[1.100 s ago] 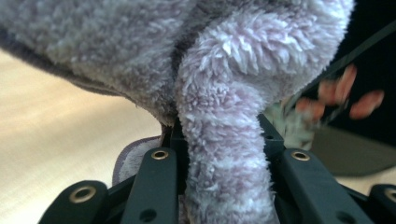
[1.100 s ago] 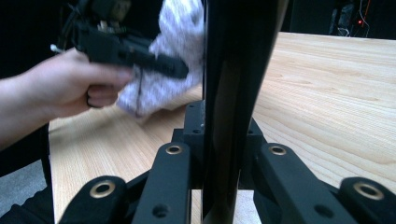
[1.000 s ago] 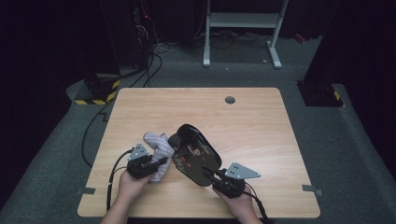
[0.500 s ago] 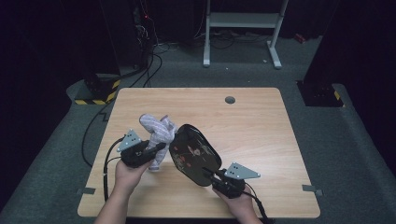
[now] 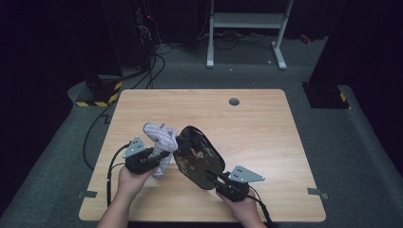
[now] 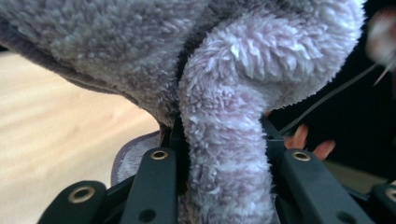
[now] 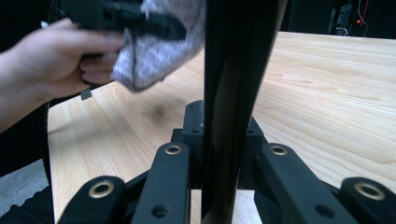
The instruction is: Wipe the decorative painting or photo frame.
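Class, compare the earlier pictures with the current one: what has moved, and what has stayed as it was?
The left tongs carried the fluffy grey cloth up and away from the person, against the black tray's upper left edge. The right tongs stay shut on the tilted tray's near rim, hardly moved.

Overhead light falls squarely on the desk (image 5: 247, 123), bright and even, while the floor and room around it sink into near black. Soft, short shadows sit under the fluffy cloth (image 5: 160, 142). In the left gripper view the cloth's fibres blur at close range; in the right gripper view the dark tray (image 7: 233, 93) edge shows a faint sheen.
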